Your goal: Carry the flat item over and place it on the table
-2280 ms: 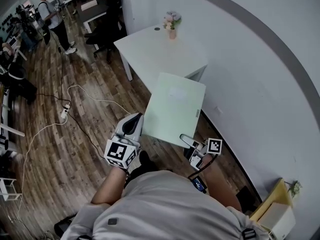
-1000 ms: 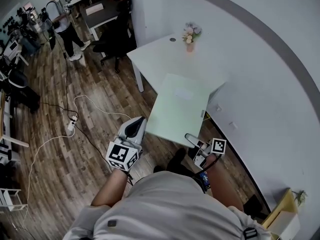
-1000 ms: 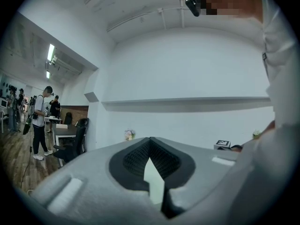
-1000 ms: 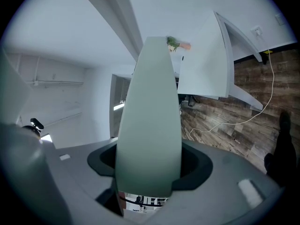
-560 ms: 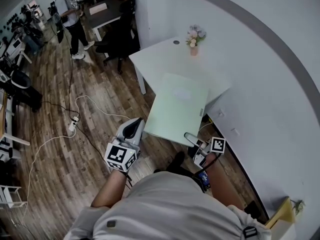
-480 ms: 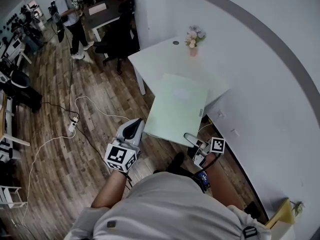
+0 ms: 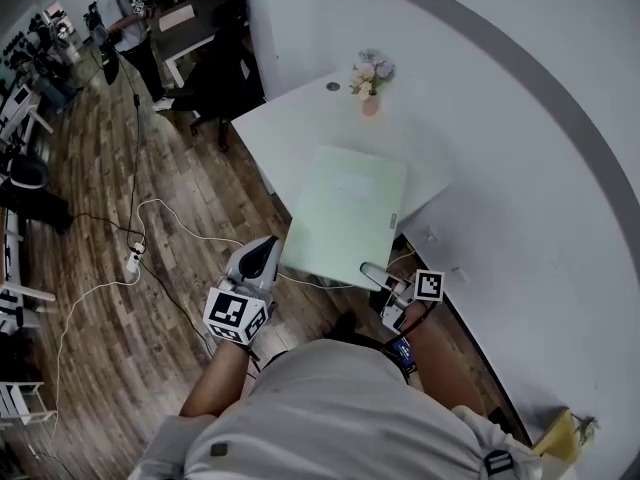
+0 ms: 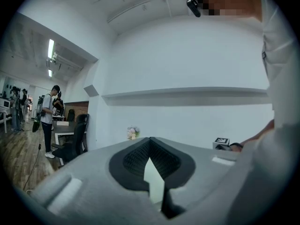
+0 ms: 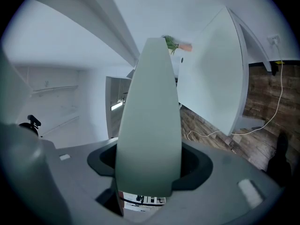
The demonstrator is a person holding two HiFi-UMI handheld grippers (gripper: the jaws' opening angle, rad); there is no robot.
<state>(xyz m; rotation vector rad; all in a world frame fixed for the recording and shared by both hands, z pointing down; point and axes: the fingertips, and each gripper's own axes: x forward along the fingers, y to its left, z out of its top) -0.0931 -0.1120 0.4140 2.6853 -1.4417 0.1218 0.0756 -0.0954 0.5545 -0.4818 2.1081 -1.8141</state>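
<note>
The flat item is a pale green board [image 7: 345, 213], carried level between both grippers. My left gripper [image 7: 266, 255] is shut on its near left edge, and a sliver of the board [image 8: 153, 184] shows between the left gripper [image 8: 152, 172] jaws. My right gripper [image 7: 381, 280] is shut on the near right corner. In the right gripper view the board [image 9: 150, 121] rises out of the right gripper [image 9: 149, 175] jaws. The white table [image 7: 290, 133] lies ahead, and the board's far edge hangs over its near corner. The table [image 9: 213, 78] also appears in the right gripper view.
A small vase of flowers [image 7: 368, 73] stands at the table's far side by the white wall. A white cable with a power strip [image 7: 133, 260] trails over the wooden floor at left. Farther back are a black chair [image 7: 215, 73], a dark desk [image 7: 185, 23] and a standing person [image 7: 120, 18].
The table has drawn nearer. The board's far edge, which only reached the table's corner, now overlaps the tabletop. Both grippers keep the same hold on the board.
</note>
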